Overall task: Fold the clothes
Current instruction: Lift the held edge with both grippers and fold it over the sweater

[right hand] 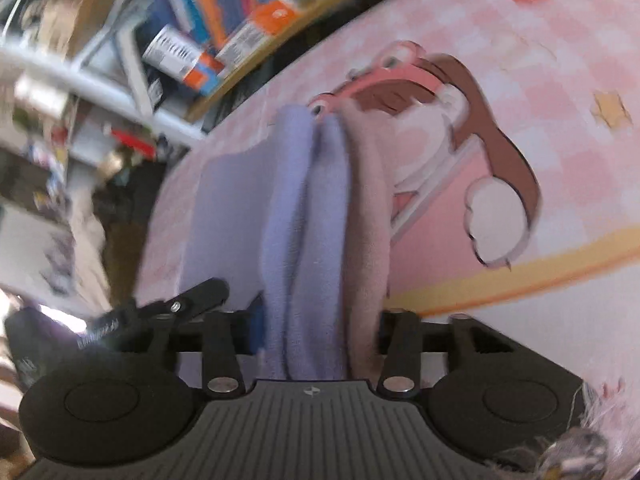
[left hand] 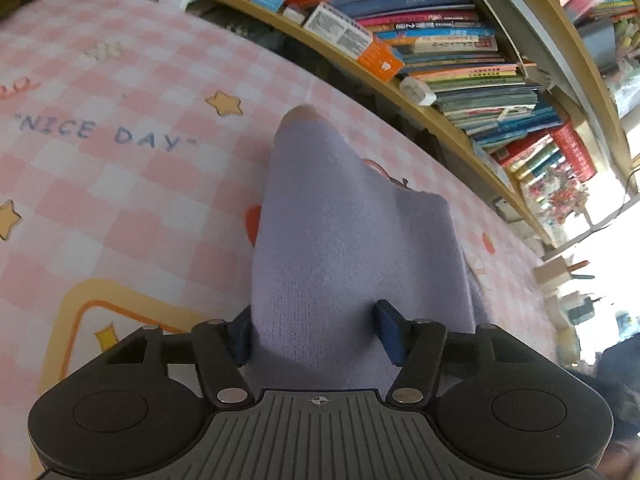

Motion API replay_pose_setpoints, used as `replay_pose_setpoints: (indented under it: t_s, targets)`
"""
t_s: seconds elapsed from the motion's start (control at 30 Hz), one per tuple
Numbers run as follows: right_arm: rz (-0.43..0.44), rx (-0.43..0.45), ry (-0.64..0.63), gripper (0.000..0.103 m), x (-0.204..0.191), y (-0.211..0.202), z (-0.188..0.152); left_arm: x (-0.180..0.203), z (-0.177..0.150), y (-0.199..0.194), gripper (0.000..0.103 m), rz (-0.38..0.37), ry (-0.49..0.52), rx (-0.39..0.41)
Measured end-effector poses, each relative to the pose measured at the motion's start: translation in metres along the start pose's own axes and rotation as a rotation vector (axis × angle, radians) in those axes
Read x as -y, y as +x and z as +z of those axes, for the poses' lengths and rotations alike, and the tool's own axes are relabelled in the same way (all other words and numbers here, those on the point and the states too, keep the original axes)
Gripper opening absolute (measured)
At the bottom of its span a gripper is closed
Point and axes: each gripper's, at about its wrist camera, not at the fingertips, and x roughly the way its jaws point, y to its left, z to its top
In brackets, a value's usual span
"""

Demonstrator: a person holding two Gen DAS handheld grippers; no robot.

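Note:
A lavender knit garment (left hand: 332,240) with a pinkish trim hangs from my left gripper (left hand: 316,332), whose blue-padded fingers (left hand: 390,332) are shut on its bunched edge above the pink checked cloth (left hand: 120,168). In the right wrist view the same garment (right hand: 312,216) falls in folds, lavender on the left and dusty pink on the right, and my right gripper (right hand: 320,328) is shut on its edge. Its lower end trails onto the cloth (right hand: 540,60). The left gripper's black arm (right hand: 160,312) shows at the left.
The pink checked cloth carries stars, "NICE DAY" lettering and a cartoon bear (right hand: 460,120). Wooden shelves packed with books (left hand: 440,52) run along the far edge of the surface. More cluttered shelving (right hand: 100,100) stands beyond it. A fringed pink fabric (right hand: 600,420) lies at the lower right.

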Motion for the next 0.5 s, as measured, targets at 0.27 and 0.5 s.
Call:
replay_pose_setpoints:
  t_s: [0.27, 0.5]
  targets:
    - [-0.047, 0.028, -0.134, 0.04, -0.007, -0.004, -0.008, -0.001, 0.003, -0.001, 0.061, -0.006, 0.037, -0.029]
    - [-0.001, -0.005, 0.04, 0.051, 0.017, -0.003, -0.008, -0.002, 0.004, 0.002, 0.064, -0.019, 0.028, -0.031]
